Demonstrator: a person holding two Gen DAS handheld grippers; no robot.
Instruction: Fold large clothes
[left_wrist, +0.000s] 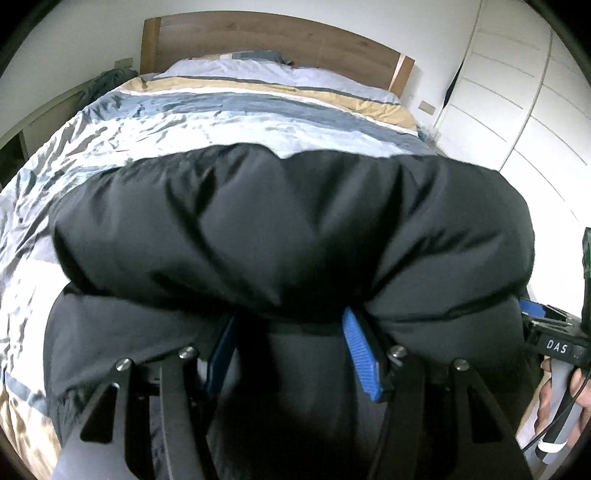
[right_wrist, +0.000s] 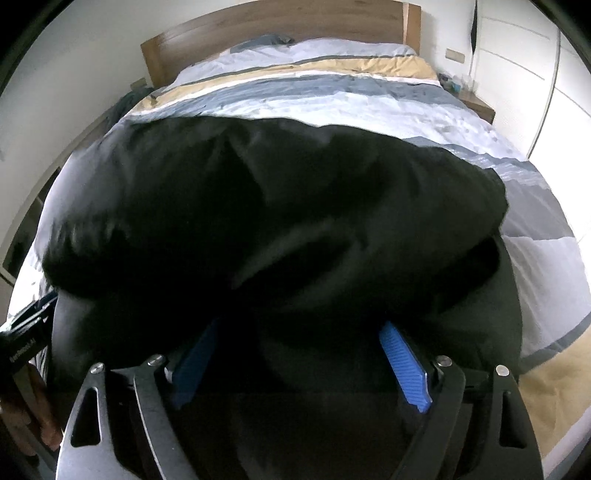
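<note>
A large black puffy jacket (left_wrist: 288, 221) lies folded over on the bed and fills the middle of both views; in the right wrist view (right_wrist: 280, 206) it looks the same. My left gripper (left_wrist: 291, 325) has its blue pads (left_wrist: 360, 354) spread wide, with the jacket's thick fold bulging between them. My right gripper (right_wrist: 299, 332) is also spread wide, its blue pads (right_wrist: 404, 362) on either side of the jacket's bulk. The fingertips of both are buried under the upper fold. The right gripper shows at the right edge of the left wrist view (left_wrist: 554, 332).
The bed (left_wrist: 229, 110) has a striped blue, white and tan duvet and a wooden headboard (left_wrist: 273, 37). White wardrobe doors (left_wrist: 517, 103) stand on the right. A nightstand (right_wrist: 476, 103) sits beside the bed's far right corner.
</note>
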